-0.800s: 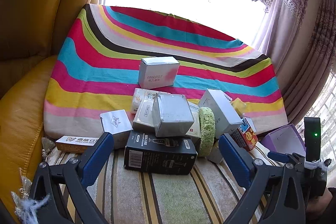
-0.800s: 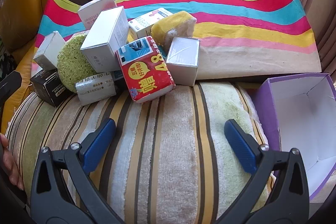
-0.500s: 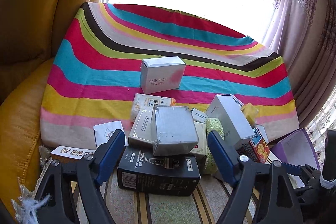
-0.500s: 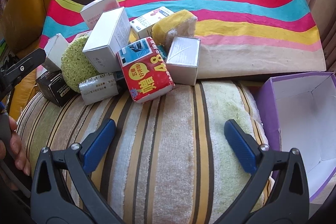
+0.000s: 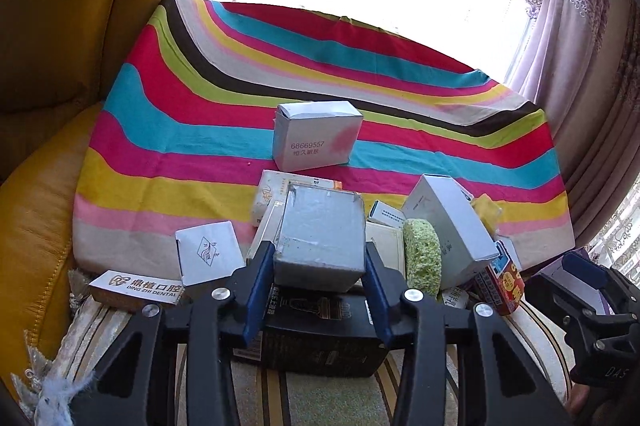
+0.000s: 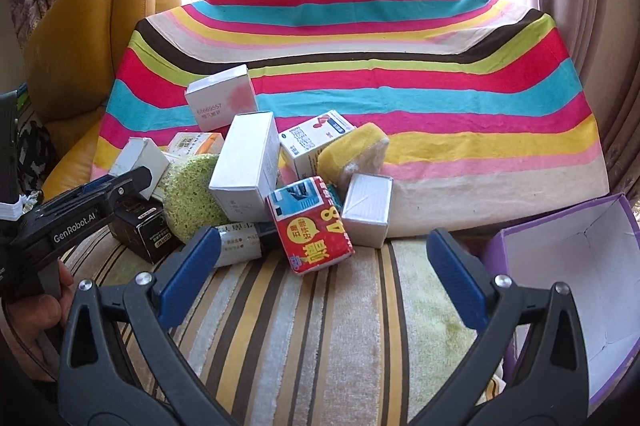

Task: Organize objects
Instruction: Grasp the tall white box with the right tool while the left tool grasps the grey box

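A pile of small boxes and sponges lies on a striped seat cushion against a rainbow-striped cloth. My left gripper is shut on a grey box that sits atop a black box. My right gripper is open and empty above the striped cushion, short of a red packet and a small grey-white box. An open purple box stands to its right. The left gripper's body shows at the left of the right wrist view.
A white numbered box stands on the rainbow cloth. A green sponge, a tall white box, a yellow sponge and a flat dental box lie in the pile. A yellow leather sofa rises at left.
My left gripper moved forward into the pile and closed on the grey box. My right gripper tilted up a little and stayed open.
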`<action>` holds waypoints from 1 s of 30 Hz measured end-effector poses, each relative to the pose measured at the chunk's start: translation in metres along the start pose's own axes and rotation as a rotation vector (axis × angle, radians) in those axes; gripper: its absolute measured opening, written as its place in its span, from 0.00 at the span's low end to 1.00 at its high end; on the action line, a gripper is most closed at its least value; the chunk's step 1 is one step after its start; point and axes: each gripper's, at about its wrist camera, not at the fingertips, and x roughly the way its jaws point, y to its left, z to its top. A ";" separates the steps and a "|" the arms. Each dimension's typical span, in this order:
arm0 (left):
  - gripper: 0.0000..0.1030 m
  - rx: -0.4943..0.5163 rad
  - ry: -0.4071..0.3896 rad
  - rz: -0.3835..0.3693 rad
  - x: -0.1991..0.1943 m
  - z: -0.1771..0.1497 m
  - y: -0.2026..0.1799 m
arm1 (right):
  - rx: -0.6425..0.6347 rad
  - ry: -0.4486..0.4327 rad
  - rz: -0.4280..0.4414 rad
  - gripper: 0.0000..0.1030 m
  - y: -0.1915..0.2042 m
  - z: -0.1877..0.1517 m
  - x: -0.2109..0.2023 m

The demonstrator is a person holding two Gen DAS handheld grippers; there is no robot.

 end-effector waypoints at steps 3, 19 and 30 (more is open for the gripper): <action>0.43 -0.007 -0.003 -0.004 0.000 0.000 0.001 | -0.038 -0.011 0.027 1.00 0.009 0.008 0.007; 0.43 -0.016 -0.009 -0.017 -0.001 -0.001 0.004 | -0.168 0.089 0.032 0.65 0.044 0.027 0.061; 0.42 0.031 -0.078 -0.005 -0.015 -0.002 -0.007 | -0.137 -0.017 0.101 0.38 0.038 0.025 0.045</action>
